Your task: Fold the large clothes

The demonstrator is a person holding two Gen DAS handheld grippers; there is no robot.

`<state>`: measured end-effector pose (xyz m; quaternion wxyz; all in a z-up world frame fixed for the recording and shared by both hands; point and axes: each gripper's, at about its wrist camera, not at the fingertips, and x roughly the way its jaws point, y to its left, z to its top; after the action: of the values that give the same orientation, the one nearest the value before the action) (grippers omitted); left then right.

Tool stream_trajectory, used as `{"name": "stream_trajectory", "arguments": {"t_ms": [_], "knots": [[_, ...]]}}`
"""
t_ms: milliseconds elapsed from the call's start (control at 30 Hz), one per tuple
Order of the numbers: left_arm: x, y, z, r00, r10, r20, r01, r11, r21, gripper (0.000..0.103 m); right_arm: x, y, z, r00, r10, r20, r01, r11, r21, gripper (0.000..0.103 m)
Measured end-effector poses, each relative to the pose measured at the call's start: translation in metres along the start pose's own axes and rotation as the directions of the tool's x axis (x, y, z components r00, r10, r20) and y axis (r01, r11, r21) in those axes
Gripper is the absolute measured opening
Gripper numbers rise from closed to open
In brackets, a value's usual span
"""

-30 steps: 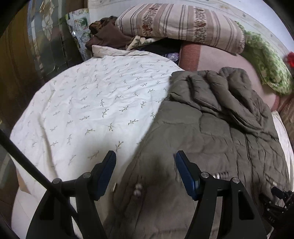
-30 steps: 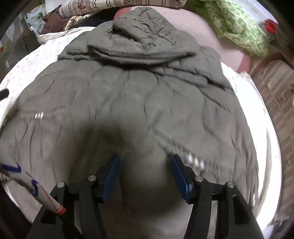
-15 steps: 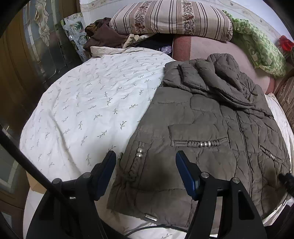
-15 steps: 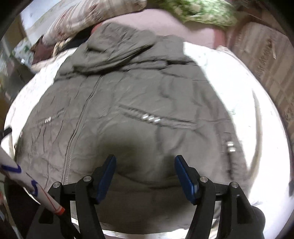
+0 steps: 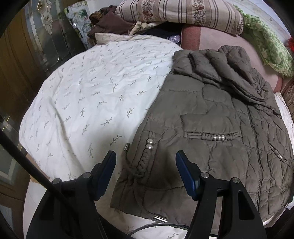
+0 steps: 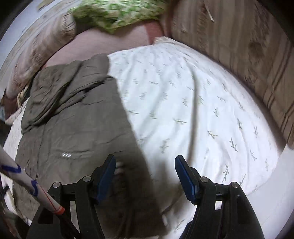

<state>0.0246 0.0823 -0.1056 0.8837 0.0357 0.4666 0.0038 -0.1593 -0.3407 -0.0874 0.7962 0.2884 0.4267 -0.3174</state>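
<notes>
the right wrist view is smeared by motion blur, so quilting, pockets and the far bedding there are hard to read; only a faint glint of metal beads shows on the jacket. the jacket's lower hem runs out of sight behind both grippers, and in the left wrist view its far sleeve side is cut off at the picture's edge. a white pole with blue marks and an orange tip crosses the lower left corner; what it belongs to cannot be told.

the olive quilted jacket lies flat, front up and zipped, on a white bedspread printed with small sprigs, its hood bunched toward the striped pillow and green patterned cloth at the head of the bed. a dark brown garment is heaped beside the pillow.

the left gripper hovers over the jacket's near corner, jaws spread, nothing pinched. the right gripper has just been opening its jaws; they stand apart over the jacket's other edge and the bedspread, with nothing gripped.

no containers are in view.
</notes>
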Motion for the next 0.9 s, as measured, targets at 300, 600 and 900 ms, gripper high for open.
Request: {"name": "stream_trajectory", "arguments": {"t_ms": [300, 600, 900], "knots": [[0.023, 0.033, 0.023, 0.998, -0.051, -0.04, 0.048, 0.996, -0.073, 0.066, 0.036, -0.014, 0.007, 0.99, 0.136, -0.038, -0.131, 0.985, 0.111, 0.071], [0.084, 0.057, 0.058, 0.946, -0.281, -0.159, 0.26, 0.956, -0.138, 0.066, 0.053, -0.004, 0.011, 0.947, 0.309, -0.083, -0.295, 0.943, 0.154, 0.073], [0.093, 0.05, 0.03, 0.811, -0.55, -0.197, 0.502, 0.829, -0.247, 0.066, 0.059, -0.006, 0.003, 0.894, 0.433, -0.117, -0.401, 0.889, 0.22, 0.073]]}}
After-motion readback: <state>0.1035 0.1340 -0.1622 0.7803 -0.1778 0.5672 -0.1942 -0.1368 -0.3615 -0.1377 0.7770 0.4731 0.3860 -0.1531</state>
